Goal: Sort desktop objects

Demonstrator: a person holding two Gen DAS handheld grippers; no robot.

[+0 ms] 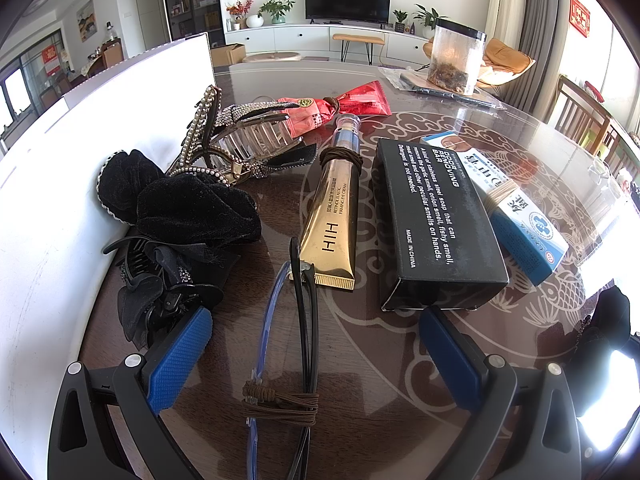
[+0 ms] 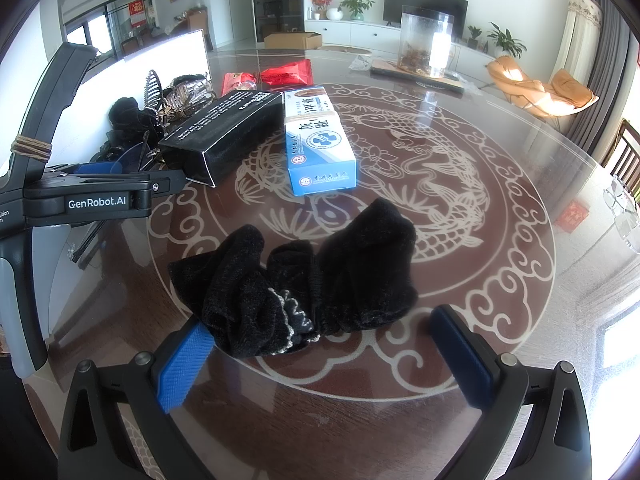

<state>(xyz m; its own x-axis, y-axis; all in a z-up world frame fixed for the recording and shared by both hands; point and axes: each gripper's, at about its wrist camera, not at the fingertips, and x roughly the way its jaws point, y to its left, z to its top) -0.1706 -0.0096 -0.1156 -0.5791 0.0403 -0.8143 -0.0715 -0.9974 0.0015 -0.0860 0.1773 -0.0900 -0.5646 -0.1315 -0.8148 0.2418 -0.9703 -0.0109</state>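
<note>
In the left wrist view my left gripper (image 1: pixel 316 340) is open over a pair of glasses (image 1: pixel 298 320) bound with a brown hair tie. Ahead of it lie a gold cream tube (image 1: pixel 332 216), a black soap box (image 1: pixel 432 220) and a blue-and-white medicine box (image 1: pixel 516 208). Black velvet scrunchies (image 1: pixel 180 204), black bow clips (image 1: pixel 160 284) and rhinestone claw clips (image 1: pixel 240 136) pile up on the left. In the right wrist view my right gripper (image 2: pixel 320 352) is open just behind a black velvet bow (image 2: pixel 312 276), its fingertips at the bow's near edge.
A white board (image 1: pixel 52 200) stands along the table's left side. A red snack packet (image 1: pixel 352 100) and a clear jar (image 1: pixel 456 56) on a mat sit farther back. The left gripper's body (image 2: pixel 80 196) shows at the right wrist view's left. Chairs ring the glass-topped table (image 2: pixel 500 280).
</note>
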